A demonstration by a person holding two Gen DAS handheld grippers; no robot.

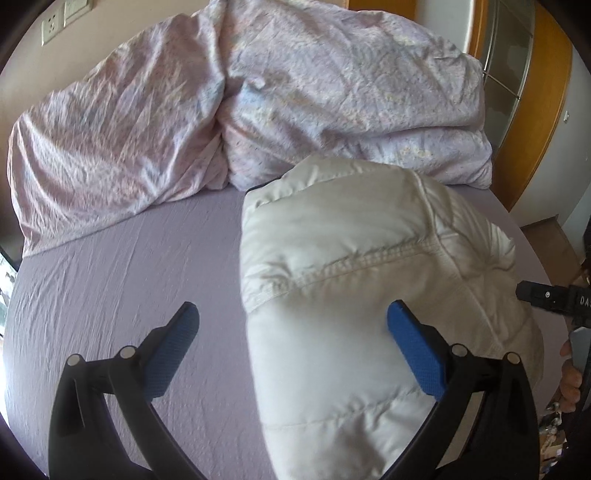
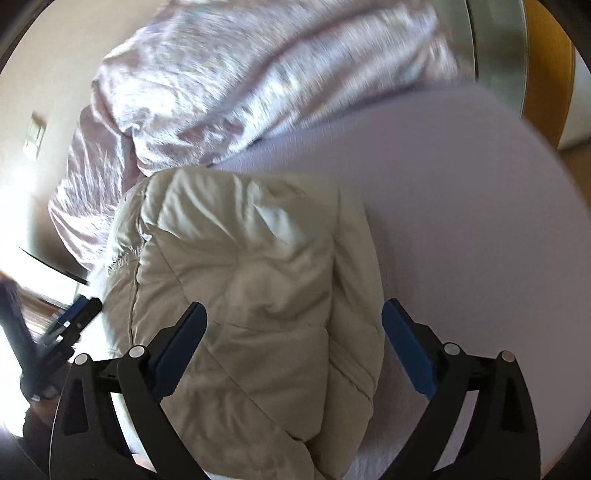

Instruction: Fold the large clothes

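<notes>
A puffy cream quilted jacket [image 1: 351,280] lies folded in a thick bundle on the lilac bed sheet [image 1: 122,273]. My left gripper [image 1: 291,314] is open and empty, its jaws wide over the jacket's left edge, the right pad over the fabric. In the right wrist view the same jacket [image 2: 251,280] lies below my right gripper [image 2: 293,314], which is open and empty, spread over the jacket's near right part. The right gripper's tip also shows at the right edge of the left wrist view [image 1: 546,295]. The left gripper shows blurred at the left of the right wrist view [image 2: 74,321].
A crumpled pink floral duvet [image 1: 240,96] is heaped along the far side of the bed, also in the right wrist view [image 2: 229,85]. A wall with sockets [image 1: 51,26] lies behind. A wooden wardrobe [image 1: 535,92] stands at the right. The bed edge curves at the right [image 1: 546,266].
</notes>
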